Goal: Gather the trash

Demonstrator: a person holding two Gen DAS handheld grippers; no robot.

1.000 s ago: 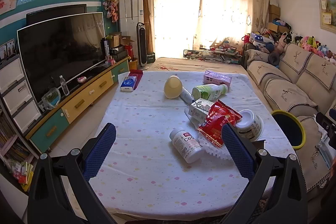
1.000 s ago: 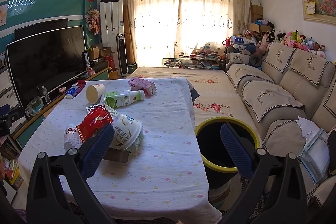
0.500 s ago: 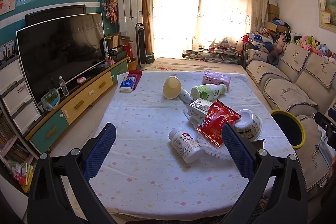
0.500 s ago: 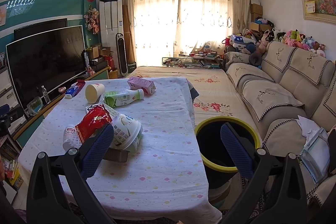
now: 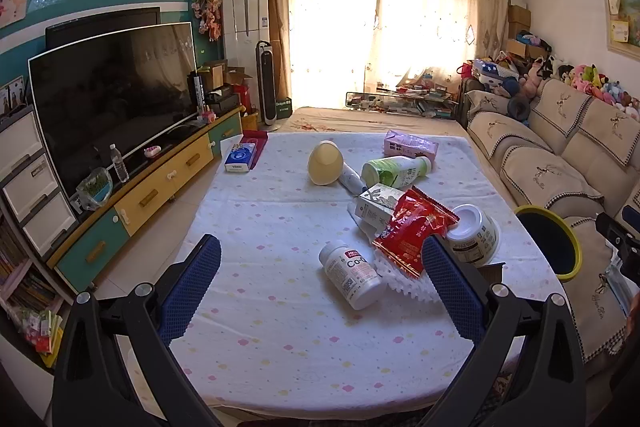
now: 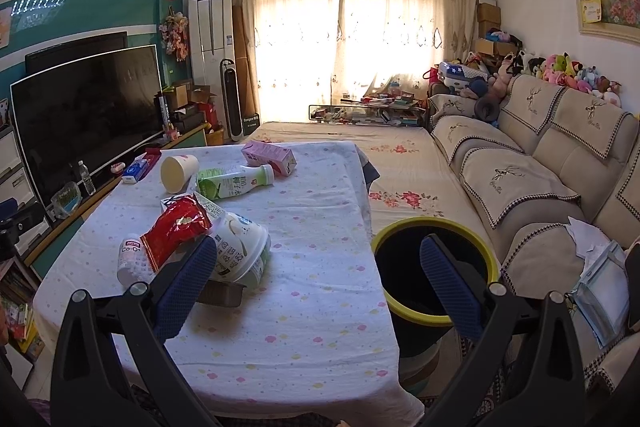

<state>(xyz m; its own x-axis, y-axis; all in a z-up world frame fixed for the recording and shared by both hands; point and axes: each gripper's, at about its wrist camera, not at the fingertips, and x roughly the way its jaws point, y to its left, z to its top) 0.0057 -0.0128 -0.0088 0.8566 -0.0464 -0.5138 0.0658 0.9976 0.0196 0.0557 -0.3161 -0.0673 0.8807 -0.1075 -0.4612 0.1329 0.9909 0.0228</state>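
Observation:
Trash lies in a heap on the cloth-covered table (image 5: 280,327): a white pill bottle (image 5: 352,275), a red snack bag (image 5: 414,231), an upturned white bowl (image 5: 474,233), a green-labelled bottle (image 5: 394,171), a paper cup (image 5: 325,163), a pink carton (image 5: 410,145) and a small white carton (image 5: 378,203). My left gripper (image 5: 320,285) is open and empty above the near table edge, short of the pill bottle. My right gripper (image 6: 318,281) is open and empty, between the bowl (image 6: 238,251) and the yellow-rimmed black bin (image 6: 434,267) beside the table.
A blue tissue pack (image 5: 240,157) lies at the table's far left corner. A TV (image 5: 112,99) on a low cabinet (image 5: 152,195) stands to the left. A sofa (image 6: 540,167) runs along the right, with paper and a plastic bag (image 6: 600,279) on it.
The left view has shifted very slightly; the trash sits a touch lower left in frame. Both grippers stay open and nothing on the table has moved.

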